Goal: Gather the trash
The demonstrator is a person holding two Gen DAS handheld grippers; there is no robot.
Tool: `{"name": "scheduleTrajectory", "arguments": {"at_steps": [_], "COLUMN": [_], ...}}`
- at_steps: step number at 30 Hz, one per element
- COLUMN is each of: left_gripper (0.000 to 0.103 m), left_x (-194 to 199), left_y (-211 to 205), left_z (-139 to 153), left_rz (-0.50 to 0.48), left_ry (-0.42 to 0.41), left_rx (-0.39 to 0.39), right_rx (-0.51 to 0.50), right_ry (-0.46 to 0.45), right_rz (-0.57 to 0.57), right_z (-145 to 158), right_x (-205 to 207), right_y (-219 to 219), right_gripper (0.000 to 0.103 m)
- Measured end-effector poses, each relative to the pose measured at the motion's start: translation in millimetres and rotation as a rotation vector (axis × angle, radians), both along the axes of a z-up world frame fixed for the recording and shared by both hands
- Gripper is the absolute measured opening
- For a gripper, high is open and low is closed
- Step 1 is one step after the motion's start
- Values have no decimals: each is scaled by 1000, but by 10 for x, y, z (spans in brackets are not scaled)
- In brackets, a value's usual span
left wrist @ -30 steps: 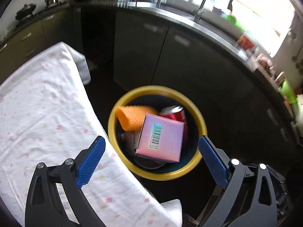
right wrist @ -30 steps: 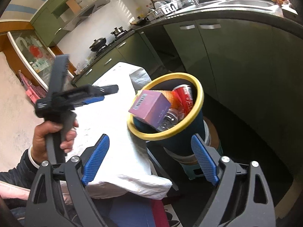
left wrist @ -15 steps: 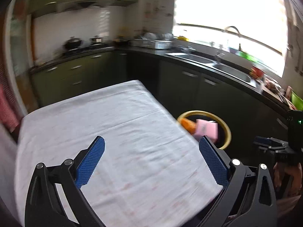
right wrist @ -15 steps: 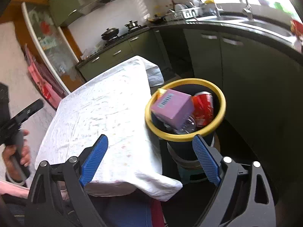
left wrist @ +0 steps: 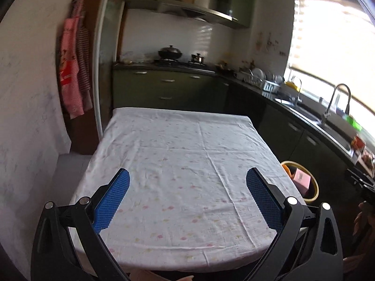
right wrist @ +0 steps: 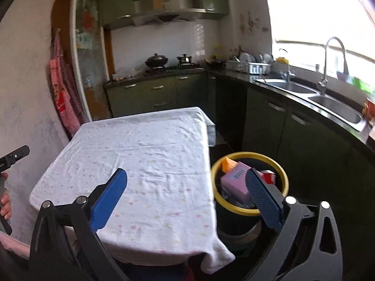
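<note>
A: Looking along the left tool, what lies between its blue pads?

B: Nothing. Its jaws are spread wide and empty, hanging over a tabletop draped in a thin white cloth with faint pink and yellow specks, creased along its fold lines. No trash shows anywhere on the cloth.

A: And the right tool?

B: Also spread and empty; its jaws have just been opening to their widest, with nothing between the ribbed pads. One finger crosses in front of the bin.

A: Where is the trash, then?

B: In a round, dark bin with a bright yellow rim, standing on the floor just beside the tabletop's right edge, probably set there so things can drop straight off the cloth into it. Inside the bin: a glossy pink box with a barcode, lying tilted on top; an orange ridged sponge-like piece behind it; and a red drink can against the bin's far side.

A: So how far along is the job?

B: Nearly finished, I judge: the cloth is bare, the bin is full, and both tools carry nothing.
</note>
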State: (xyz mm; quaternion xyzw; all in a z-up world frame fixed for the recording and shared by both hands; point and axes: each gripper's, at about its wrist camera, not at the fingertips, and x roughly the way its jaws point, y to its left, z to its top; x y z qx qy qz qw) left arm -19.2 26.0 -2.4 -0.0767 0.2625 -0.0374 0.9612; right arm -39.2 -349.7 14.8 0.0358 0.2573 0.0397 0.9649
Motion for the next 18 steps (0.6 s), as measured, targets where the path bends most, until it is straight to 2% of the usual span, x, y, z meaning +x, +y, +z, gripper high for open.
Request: {"name": "scheduleTrajectory", "arguments": {"at_steps": [3, 10, 18], "left_gripper": [98, 98, 98], "left_x": [-113, -187, -180], "left_y": [120, -123, -232], "left_z": [8, 144, 165], "left_rz": [-5, -30, -50], "left_ry": [-24, -88, -76], "left_rx": [-27, 44, 54], "right_rx": [-6, -3, -2], "right_ry": [11, 21, 36], "right_rz": [19, -13, -26], "right_z": [-7, -56, -106], "right_x": [46, 63, 81], "right_y": [102, 107, 38], "right_gripper": [96, 96, 96]}}
